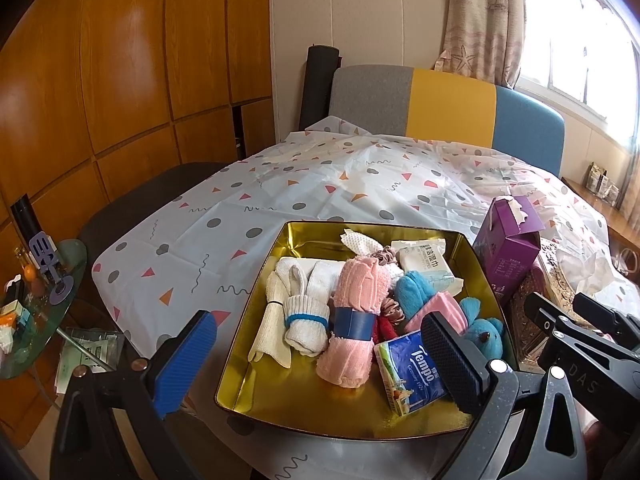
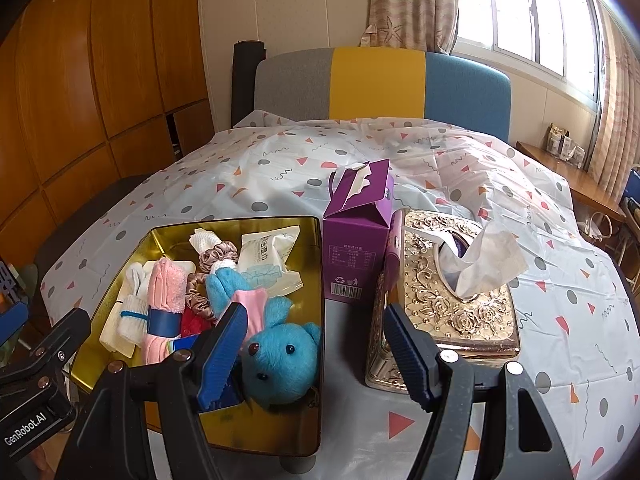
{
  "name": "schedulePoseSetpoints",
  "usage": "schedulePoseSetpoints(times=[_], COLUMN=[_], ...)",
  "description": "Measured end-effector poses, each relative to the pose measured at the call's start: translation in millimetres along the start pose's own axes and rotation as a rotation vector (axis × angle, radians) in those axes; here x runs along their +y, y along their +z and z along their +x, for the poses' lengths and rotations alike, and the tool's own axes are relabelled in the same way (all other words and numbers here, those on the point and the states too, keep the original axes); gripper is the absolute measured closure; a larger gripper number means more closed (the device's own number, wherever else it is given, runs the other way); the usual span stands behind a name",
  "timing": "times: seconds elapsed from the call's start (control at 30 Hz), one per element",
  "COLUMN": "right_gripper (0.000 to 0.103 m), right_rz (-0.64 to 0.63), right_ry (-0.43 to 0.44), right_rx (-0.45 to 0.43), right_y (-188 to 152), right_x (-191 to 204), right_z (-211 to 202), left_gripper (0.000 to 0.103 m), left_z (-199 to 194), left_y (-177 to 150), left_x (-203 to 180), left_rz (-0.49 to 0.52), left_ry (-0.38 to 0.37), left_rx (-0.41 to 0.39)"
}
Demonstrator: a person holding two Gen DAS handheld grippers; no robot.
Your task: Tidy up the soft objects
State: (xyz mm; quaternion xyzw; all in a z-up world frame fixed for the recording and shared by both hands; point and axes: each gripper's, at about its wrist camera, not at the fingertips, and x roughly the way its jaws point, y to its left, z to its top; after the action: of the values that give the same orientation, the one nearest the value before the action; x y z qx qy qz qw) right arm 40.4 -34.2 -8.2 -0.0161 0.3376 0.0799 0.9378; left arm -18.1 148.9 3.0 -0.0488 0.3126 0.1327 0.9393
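We see both claws hovering over the near edge of the gold tin [image 1: 256,344], each with jaws spread and nothing held: the left claw [image 1: 316,360] frames the pink rolled towel [image 1: 352,320], the right claw [image 2: 316,356] straddles the tin's right wall beside the blue plush bear [image 2: 280,364]. The soft objects already lie in the tin: white socks [image 1: 304,320], scrunchies, a wet-wipe pack [image 1: 428,264] and a Tempo tissue pack [image 1: 412,368]. We judge sorting nearly finished; any further pick should pinch fabric mid-body, clear of the tin's rim. The tin rests on a bench under a patterned cloth [image 2: 480,168], next to a purple carton [image 2: 356,232] and an ornate tissue box [image 2: 452,300]. Behind stand a tricolour headboard [image 2: 380,80], wood panelling and a curtained window.
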Motion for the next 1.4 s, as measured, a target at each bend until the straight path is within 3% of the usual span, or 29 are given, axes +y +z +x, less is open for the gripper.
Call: schedulePoseSetpoints(times=[1.4], right_gripper=[0.032], right_rz=[-0.001], right_ry=[-0.001], right_rx=[0.012], right_y=[-1.9], right_x=[0.5], right_z=[3.8], left_gripper=[0.0], left_z=[0.7], left_y=[-0.9], left_x=[-2.5], left_rz=[0.008], left_ry=[-0.006], left_rx=[0.007])
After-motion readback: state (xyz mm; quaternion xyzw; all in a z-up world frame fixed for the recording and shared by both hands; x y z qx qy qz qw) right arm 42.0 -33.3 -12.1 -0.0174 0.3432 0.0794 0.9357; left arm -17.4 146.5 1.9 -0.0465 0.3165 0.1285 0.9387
